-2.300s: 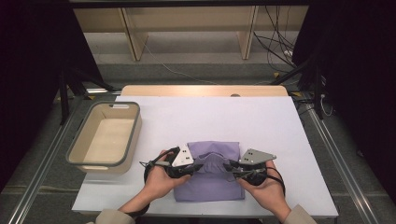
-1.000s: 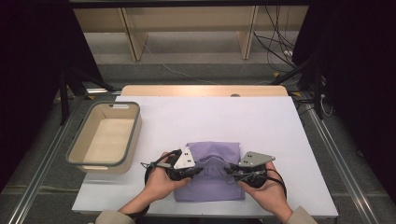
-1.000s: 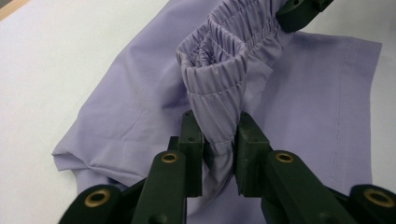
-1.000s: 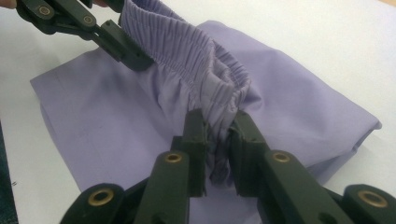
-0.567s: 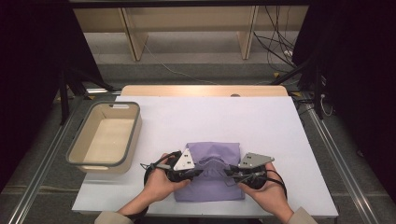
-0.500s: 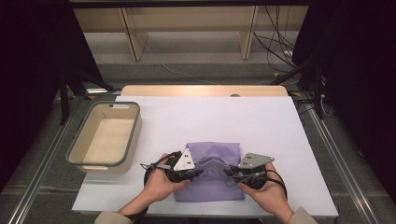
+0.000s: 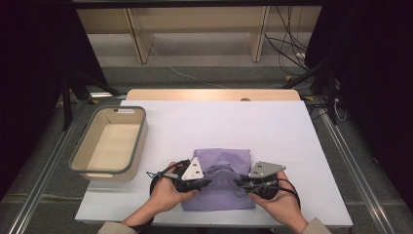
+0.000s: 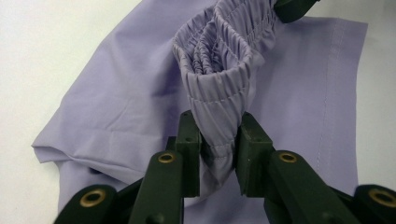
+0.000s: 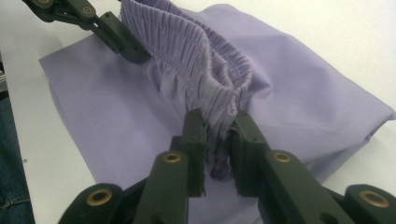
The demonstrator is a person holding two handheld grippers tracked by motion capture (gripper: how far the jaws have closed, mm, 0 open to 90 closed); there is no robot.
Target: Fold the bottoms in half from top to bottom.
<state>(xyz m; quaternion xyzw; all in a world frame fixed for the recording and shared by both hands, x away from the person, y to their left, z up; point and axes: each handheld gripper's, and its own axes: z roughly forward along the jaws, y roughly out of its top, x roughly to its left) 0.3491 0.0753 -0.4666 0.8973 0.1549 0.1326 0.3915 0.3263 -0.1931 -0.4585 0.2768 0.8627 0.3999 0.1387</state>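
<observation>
Right of the beige bin (image 7: 109,146), both the left gripper (image 7: 203,183) and right gripper (image 7: 240,183) pinch the lilac garment's (image 7: 221,195) gathered elastic waistband (image 8: 219,93).

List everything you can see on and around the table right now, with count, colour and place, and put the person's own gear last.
Garment: one, lilac, folded on the near middle of the table, its gathered elastic band bunched up between the two grippers.
Bin: one, beige with a grey rim, on the table's left edge.
Table: one, white top with a wooden strip along its far edge.
Shelf frame: one, pale wood, on the floor beyond the table.
Cables: several, dark, on the floor at far right.
Left gripper: one, black, shut on the elastic band.
Right gripper: one, black, shut on the elastic band.
Hands: two, at the near edge, each holding a gripper.
</observation>
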